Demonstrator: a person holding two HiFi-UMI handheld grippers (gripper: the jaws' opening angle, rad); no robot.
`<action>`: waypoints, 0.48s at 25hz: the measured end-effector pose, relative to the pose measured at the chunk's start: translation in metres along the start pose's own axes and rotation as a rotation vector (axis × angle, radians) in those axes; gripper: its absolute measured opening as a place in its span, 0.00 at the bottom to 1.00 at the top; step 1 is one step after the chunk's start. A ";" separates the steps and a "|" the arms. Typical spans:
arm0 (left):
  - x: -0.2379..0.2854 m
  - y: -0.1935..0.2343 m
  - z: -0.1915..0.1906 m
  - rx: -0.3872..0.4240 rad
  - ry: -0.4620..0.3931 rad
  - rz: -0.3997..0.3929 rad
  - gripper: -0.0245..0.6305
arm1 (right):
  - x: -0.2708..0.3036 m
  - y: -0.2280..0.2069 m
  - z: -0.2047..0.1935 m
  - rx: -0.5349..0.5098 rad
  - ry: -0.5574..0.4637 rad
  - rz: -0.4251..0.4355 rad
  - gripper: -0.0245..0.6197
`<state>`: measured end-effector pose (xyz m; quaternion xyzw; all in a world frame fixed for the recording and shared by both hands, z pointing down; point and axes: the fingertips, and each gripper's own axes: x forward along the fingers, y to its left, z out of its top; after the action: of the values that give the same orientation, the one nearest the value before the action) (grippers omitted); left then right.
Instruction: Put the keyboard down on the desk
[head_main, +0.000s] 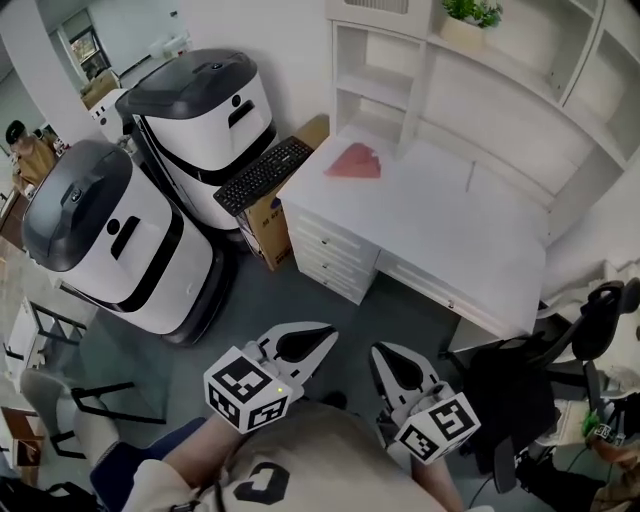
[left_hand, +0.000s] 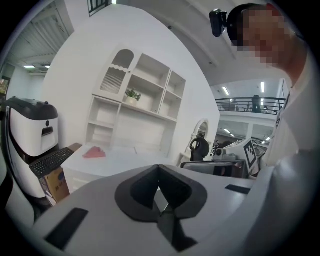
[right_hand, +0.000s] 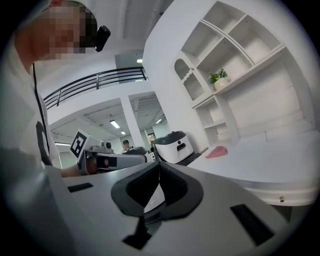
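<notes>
Watching from the head view, I see the left gripper (head_main: 318, 345) and the right gripper (head_main: 385, 358) both pressed together with nothing between them. The black rectangular keyboard (head_main: 263, 175) lies atop a brown cardboard box (head_main: 268, 228), just beside the white drawered desk (head_main: 450, 220) and well apart from both grippers.

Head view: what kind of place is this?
Probably an office or lab workspace: a white desk with a shelf unit, a black office chair, two large white-and-grey machines, and a keyboard on a cardboard box.
</notes>
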<state>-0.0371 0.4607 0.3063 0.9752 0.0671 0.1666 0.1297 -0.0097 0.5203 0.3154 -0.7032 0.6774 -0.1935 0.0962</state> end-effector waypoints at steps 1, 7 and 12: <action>0.001 0.001 0.001 -0.003 0.000 0.008 0.05 | 0.002 0.000 0.000 -0.012 0.008 0.007 0.08; 0.014 0.002 0.010 -0.023 -0.017 -0.003 0.05 | 0.015 -0.011 -0.008 -0.058 0.083 0.016 0.08; 0.021 0.028 0.017 -0.054 -0.043 0.018 0.05 | 0.033 -0.019 -0.015 -0.095 0.154 0.026 0.08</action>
<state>-0.0094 0.4332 0.3046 0.9752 0.0509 0.1482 0.1561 0.0016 0.4908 0.3414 -0.6810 0.7004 -0.2135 0.0131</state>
